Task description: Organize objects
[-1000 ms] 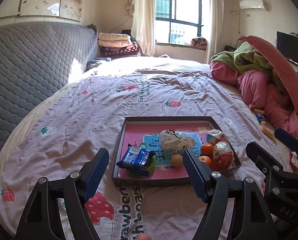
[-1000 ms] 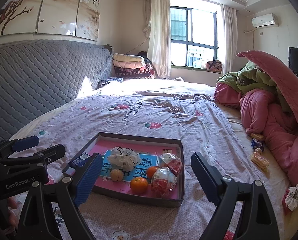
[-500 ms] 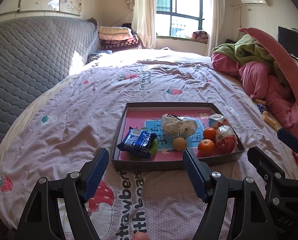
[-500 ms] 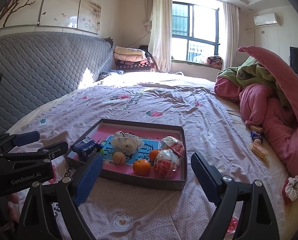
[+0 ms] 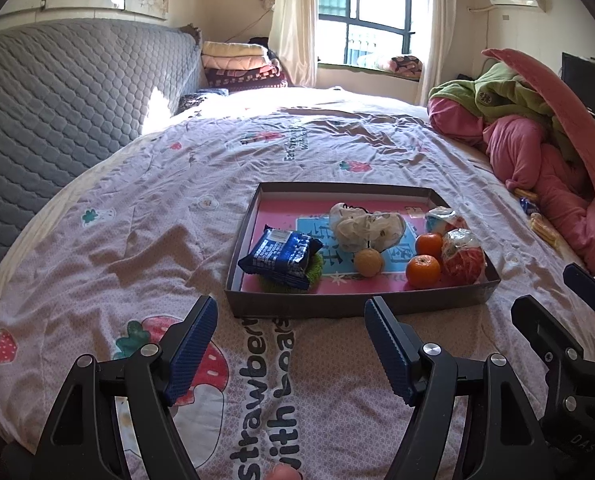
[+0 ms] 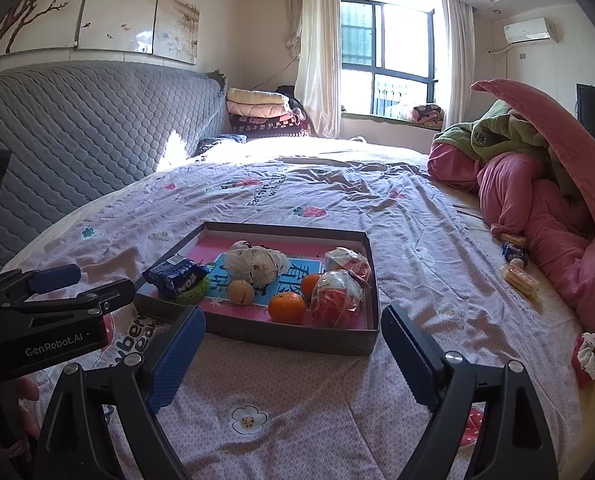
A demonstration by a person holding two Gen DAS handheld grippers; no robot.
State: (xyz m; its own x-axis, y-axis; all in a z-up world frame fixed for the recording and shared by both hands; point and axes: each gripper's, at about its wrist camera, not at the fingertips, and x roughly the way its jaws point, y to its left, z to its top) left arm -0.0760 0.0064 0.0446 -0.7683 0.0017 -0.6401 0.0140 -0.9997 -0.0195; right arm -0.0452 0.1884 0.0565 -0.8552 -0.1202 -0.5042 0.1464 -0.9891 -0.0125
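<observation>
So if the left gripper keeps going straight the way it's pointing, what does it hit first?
Probably the near wall of the tray: the open left gripper aims down at it across bare bedsheet. Depth is uncertain; it might touch the sheet first.

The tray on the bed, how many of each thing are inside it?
In the tray:
Oranges: 2
Red-and-white wrapped snacks: 2
Blue snack packet: 1
Green scrubby thing: 1
Tan round fruit: 1
White bag: 1
Total: 8
</observation>
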